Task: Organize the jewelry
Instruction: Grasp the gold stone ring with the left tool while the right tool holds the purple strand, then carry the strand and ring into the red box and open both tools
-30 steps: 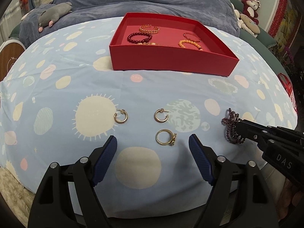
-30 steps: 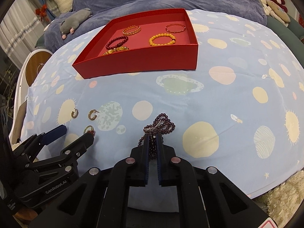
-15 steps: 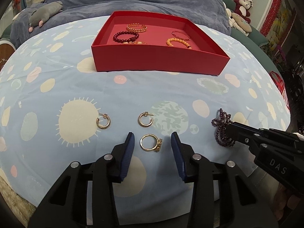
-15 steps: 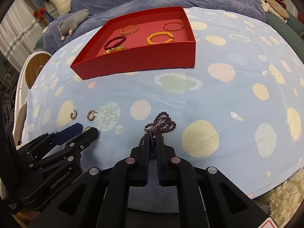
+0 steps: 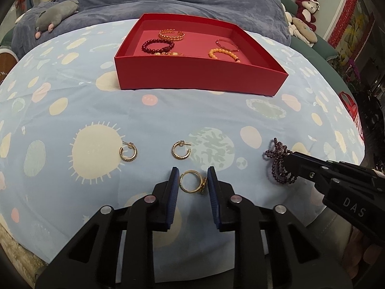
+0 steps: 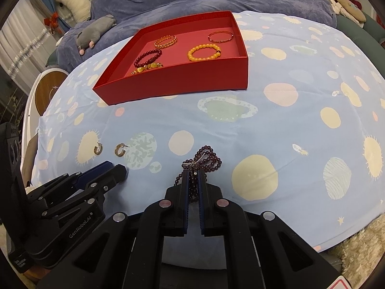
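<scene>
A gold ring (image 5: pixel 192 181) lies on the blue patterned cloth between the pads of my left gripper (image 5: pixel 193 175), which has closed in to touch or nearly touch its sides. Two gold hoop earrings (image 5: pixel 128 151) (image 5: pixel 181 149) lie just beyond it. My right gripper (image 6: pixel 193 177) is shut on a dark purple bead bracelet (image 6: pixel 204 161), which rests on the cloth; it also shows in the left wrist view (image 5: pixel 279 163). A red tray (image 5: pixel 199 71) at the back holds several bracelets.
A grey plush toy (image 5: pixel 55 14) lies on the blue blanket behind the tray. More plush toys (image 5: pixel 305 12) sit at the far right. The cloth's front edge drops off just below both grippers. A round wooden board (image 6: pixel 48 89) stands at the left.
My left gripper has moved forward over the gold ring and its jaws have narrowed around it. The right gripper has stayed shut on the purple bracelet, barely moving.
</scene>
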